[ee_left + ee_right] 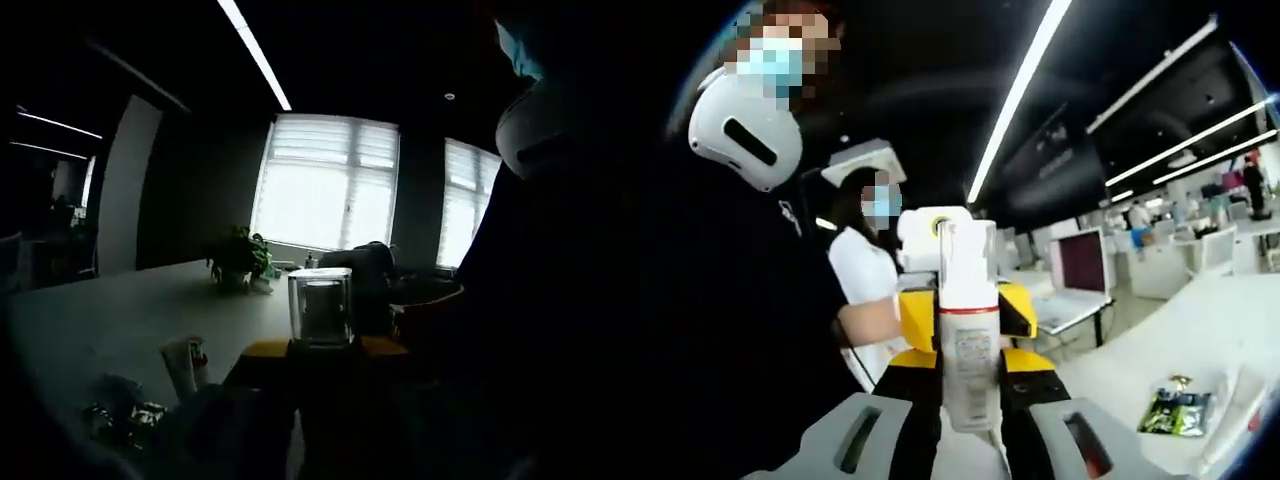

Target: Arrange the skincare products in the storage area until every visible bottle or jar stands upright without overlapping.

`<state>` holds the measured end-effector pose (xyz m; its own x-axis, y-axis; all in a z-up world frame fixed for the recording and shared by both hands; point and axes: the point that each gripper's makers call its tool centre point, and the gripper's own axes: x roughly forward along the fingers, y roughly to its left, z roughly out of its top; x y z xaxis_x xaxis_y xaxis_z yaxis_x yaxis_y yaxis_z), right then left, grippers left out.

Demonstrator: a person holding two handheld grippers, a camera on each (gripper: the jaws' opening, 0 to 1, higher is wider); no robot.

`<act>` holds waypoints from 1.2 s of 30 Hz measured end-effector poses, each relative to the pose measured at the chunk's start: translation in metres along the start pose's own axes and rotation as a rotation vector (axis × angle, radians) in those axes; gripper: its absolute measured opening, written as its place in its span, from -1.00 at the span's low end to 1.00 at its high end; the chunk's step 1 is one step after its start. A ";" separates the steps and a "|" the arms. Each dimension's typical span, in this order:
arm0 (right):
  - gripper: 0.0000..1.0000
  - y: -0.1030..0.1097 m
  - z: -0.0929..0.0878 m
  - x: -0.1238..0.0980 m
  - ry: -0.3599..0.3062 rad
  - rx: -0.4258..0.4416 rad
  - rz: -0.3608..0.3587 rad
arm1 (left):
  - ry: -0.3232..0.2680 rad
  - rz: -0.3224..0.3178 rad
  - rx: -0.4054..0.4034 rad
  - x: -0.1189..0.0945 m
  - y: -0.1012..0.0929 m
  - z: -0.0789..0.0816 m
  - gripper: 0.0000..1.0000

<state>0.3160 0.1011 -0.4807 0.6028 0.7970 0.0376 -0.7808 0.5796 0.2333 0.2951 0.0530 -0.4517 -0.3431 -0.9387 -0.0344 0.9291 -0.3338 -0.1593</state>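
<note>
In the left gripper view, which is very dark, a clear-walled jar or cap (320,308) stands upright between the yellow tips of my left gripper (322,348), which press against its base. In the right gripper view my right gripper (970,372) is shut on a tall white bottle (969,340) with a red band, held upright. Just behind that bottle the left gripper's yellow fingers (918,318) flank it, held by a hand (865,320). Whether the clear piece is this bottle's top I cannot tell.
A small white tube (186,362) and a crumpled packet (120,415) lie on the pale table (110,320), with a potted plant (240,256) further back. A green packet (1177,411) lies on the table at right. A person in dark clothes (730,330) stands close.
</note>
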 end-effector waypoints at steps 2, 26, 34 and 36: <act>-0.72 -0.002 0.000 0.000 0.002 0.008 -0.008 | -0.002 0.008 0.001 0.000 0.003 0.000 -0.59; -0.70 -0.008 -0.007 -0.010 0.098 -0.065 -0.037 | 0.012 0.014 0.013 -0.003 0.010 -0.004 -0.59; -0.75 -0.002 -0.004 -0.009 0.095 -0.088 0.002 | 0.017 -0.020 -0.008 0.001 0.004 -0.007 -0.59; -0.76 -0.001 -0.004 -0.011 0.078 -0.084 0.005 | 0.013 -0.030 -0.011 0.002 0.003 -0.006 -0.59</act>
<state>0.3099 0.0924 -0.4848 0.5866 0.8090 -0.0383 -0.7969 0.5849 0.1511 0.2965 0.0511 -0.4583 -0.3722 -0.9272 -0.0425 0.9170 -0.3603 -0.1710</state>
